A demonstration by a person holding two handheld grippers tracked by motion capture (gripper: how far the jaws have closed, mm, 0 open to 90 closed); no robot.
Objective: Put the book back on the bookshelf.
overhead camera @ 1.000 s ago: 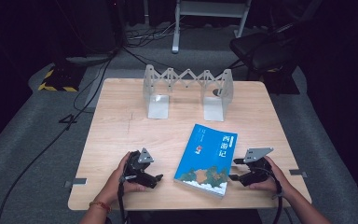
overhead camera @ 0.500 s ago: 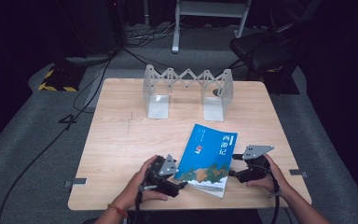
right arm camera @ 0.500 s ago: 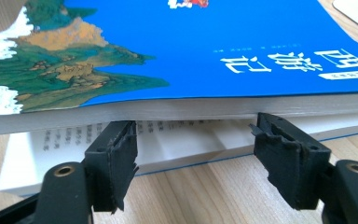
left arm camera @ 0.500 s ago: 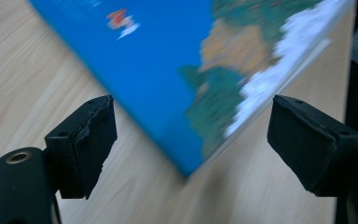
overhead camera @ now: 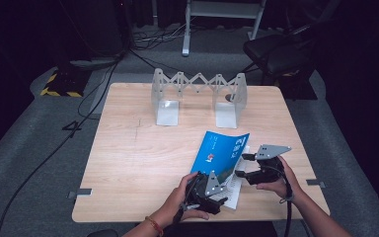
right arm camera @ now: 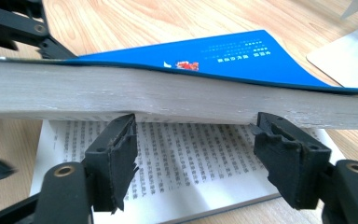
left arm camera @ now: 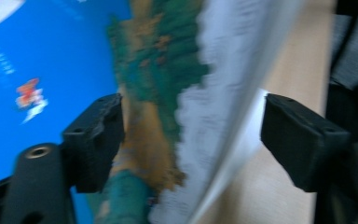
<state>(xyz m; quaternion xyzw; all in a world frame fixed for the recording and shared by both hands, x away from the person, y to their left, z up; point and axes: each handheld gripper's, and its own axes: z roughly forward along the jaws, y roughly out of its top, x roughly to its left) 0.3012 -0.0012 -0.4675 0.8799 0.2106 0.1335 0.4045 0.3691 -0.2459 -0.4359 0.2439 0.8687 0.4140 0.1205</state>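
A blue-covered book (overhead camera: 223, 150) lies on the wooden table (overhead camera: 138, 163), near its front right. Most of the book is lifted and a printed page (overhead camera: 234, 185) lies flat beneath. My left gripper (overhead camera: 219, 201) sits at the book's near corner, open, with the cover (left arm camera: 51, 60) and the page edges (left arm camera: 228, 93) between its spread jaws. My right gripper (overhead camera: 240, 165) is open at the book's right edge. In the right gripper view the raised page block (right arm camera: 168, 95) hangs just above my right gripper (right arm camera: 193, 135), and the printed page (right arm camera: 191, 158) lies below.
A grey metal folding book rack (overhead camera: 197, 94) stands upright at the back of the table, one base plate (right arm camera: 349, 56) near the book's far end. The left half of the table is bare wood. Cables and a chair lie on the floor beyond.
My left gripper moved right from bare table to the book's near corner. The cover and a thick block of pages rose, baring a printed page. My right gripper closed in on the right edge.
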